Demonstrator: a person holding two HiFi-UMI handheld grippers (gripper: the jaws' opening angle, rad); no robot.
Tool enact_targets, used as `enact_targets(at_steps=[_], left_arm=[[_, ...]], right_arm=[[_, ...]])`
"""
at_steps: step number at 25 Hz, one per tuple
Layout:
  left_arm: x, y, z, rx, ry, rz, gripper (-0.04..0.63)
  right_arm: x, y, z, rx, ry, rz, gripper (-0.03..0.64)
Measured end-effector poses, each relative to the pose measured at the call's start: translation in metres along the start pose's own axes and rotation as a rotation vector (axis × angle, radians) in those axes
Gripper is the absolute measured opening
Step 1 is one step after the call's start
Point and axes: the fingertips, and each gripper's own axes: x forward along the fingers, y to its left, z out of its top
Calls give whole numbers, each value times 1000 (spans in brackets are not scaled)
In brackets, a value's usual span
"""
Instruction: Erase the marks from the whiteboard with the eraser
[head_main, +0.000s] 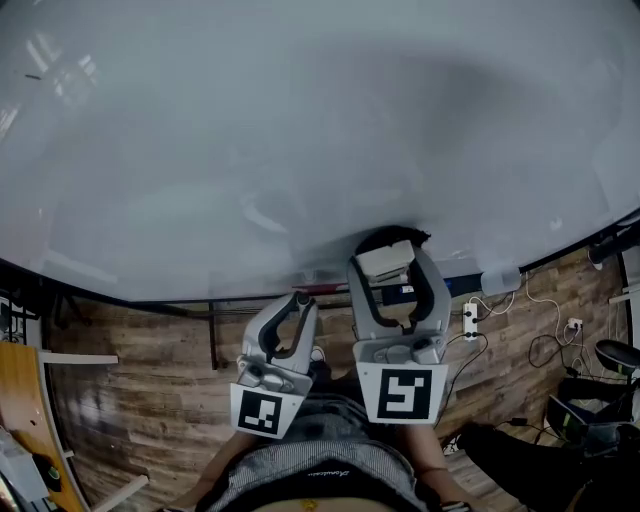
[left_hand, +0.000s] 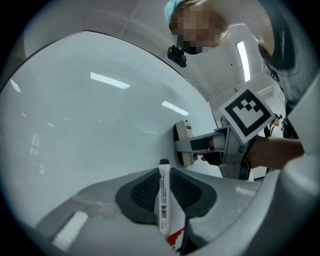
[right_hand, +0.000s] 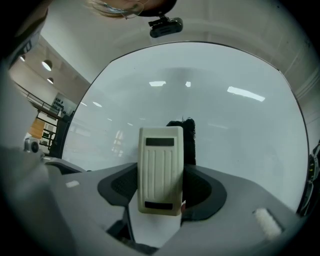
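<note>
**Right tool.** The right tool (right_hand: 161, 192) is closed on the eraser (right_hand: 160, 170). One jaw presses each long side of the cream, ribbed body. The eraser stands lengthwise between the jaws, and its far end projects past the fingertips toward the whiteboard (head_main: 300, 130). In the left gripper view its dark felt face appears to lie against the board.

**Mark.** A black mark (right_hand: 188, 137) shows directly beyond the right tool, just behind the eraser's far end and along its right edge. The eraser partly covers it. In the head view the same dark patch rims the top of the eraser, low on the board.

**Left tool.** The left tool (left_hand: 167, 195) is closed on a marker (left_hand: 164, 200), a white barrel with a black cap. The marker runs along the jaws with its cap toward the board. This tool sits beside the right tool, lower and clear of the board, and apart from the eraser.

**Board.** Around both tools the rest of the visible board reads plain white with light reflections.
</note>
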Motion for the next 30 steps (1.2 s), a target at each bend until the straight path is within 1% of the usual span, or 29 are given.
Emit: enact_targets(at_steps=[3, 7, 10, 14, 16, 18, 20, 21, 23, 25, 26, 30], left_arm=[[-2, 4, 0, -1, 2, 15, 77], [0, 1, -2, -4, 6, 17, 77], [4, -4, -1, -2, -4, 7, 77], [8, -10, 0, 3, -2, -4, 77], [9, -11, 0, 0, -3, -3, 77], [10, -13, -1, 3, -2, -6, 77], [11, -14, -1, 5, 0, -7, 77], [11, -14, -1, 5, 0, -6, 77], [11, -12, -1, 6, -1, -1, 77], [10, -10, -2, 6, 1, 4, 77], [10, -9, -3, 5, 5, 7, 77], [13, -12, -5, 3, 16, 10, 77]], right_arm=[[0, -1, 0, 2, -19, 11, 259], [-1, -7, -5, 7, -34, 25, 259], [-6, -24, -18, 27, -11, -6, 259], [-12, -48, -38, 49, 50, -59, 259], [-12, -52, -37, 41, 26, -63, 259], [-12, -52, -35, 24, 8, -66, 259], [-10, -49, -33, -25, 8, -73, 259], [-9, -46, -35, -60, 22, -74, 258], [-8, -35, -44, -116, 87, -64, 258], [-7, -19, -57, -120, 143, -39, 259], [-7, -13, -62, -112, 156, -26, 259], [-5, -10, -70, -90, 154, -7, 259]])
